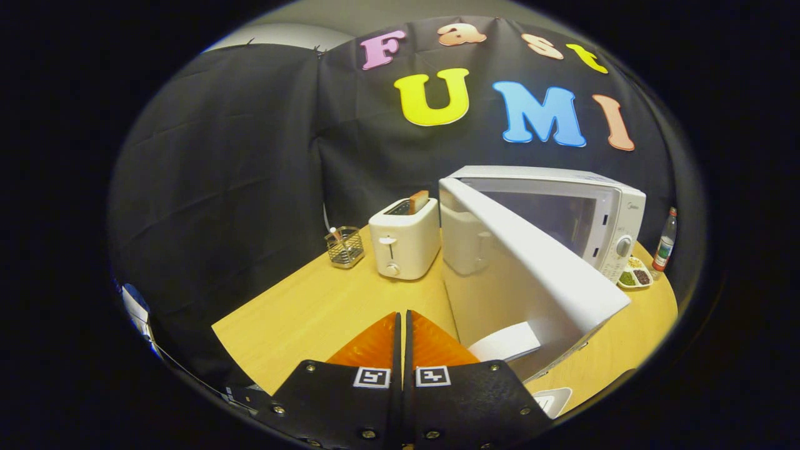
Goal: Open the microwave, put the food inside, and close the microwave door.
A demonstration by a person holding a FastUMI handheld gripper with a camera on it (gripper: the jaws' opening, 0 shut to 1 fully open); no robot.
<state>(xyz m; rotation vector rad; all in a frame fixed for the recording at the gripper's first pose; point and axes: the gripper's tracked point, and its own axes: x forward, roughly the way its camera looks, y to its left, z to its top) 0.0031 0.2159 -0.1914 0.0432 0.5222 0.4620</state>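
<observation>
Two fingers of the gripper (401, 325) sit pressed together at lower centre, gripping nothing. The microwave (562, 206) stands right of centre, its door (531, 262) swung wide toward the gripper's right (food looks absent from the grasp), cavity facing forward-left

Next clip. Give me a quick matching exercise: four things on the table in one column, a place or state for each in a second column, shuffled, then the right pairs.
1. microwave door
2. toaster
3. wire basket
4. gripper

a. fingers closed together, holding nothing
b. swung wide open
c. a slice standing up in its slot
d. left of the toaster, near the wall

Pairs: 1-b, 2-c, 3-d, 4-a
</observation>
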